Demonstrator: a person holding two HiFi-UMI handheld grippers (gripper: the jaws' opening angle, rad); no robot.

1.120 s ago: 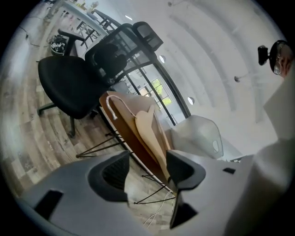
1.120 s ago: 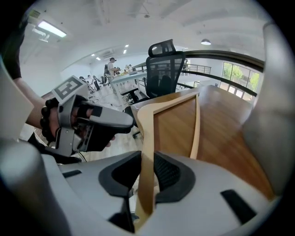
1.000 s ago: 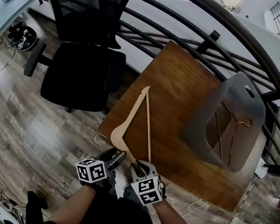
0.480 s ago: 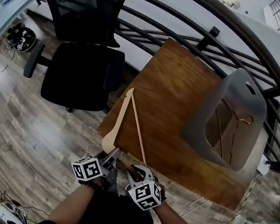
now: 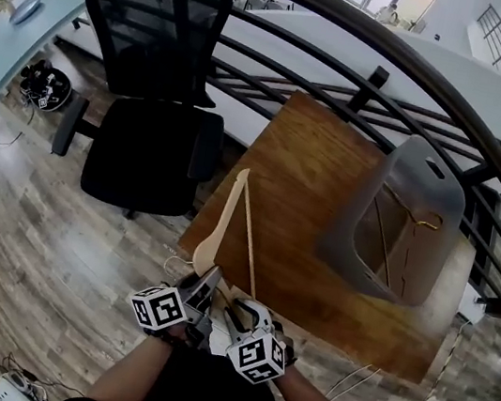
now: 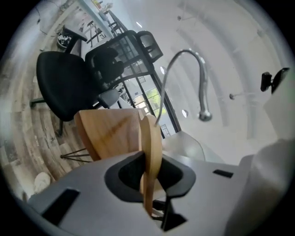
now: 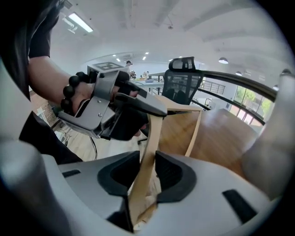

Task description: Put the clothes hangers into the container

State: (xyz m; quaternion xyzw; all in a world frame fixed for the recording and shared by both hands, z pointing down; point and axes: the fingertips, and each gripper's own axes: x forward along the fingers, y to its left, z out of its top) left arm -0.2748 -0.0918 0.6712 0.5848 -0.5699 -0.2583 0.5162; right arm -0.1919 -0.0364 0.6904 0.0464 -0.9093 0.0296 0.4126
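Jaws of the left gripper (image 6: 150, 177) have just been closing and now pinch the wooden hanger (image 5: 228, 218) edge-on. The right gripper (image 7: 146, 171) jaws, just easing wider, press its arm only lightly. Hanger juts over the near edge of the table (image 5: 315, 182), well apart from the grey container (image 5: 424, 188). Risk: it twists or slips free in transit.

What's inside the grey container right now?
At least one hanger leans inside the container, its gold hook near the top. The container's near wall hides the bottom, so I cannot tell whether more lie there.
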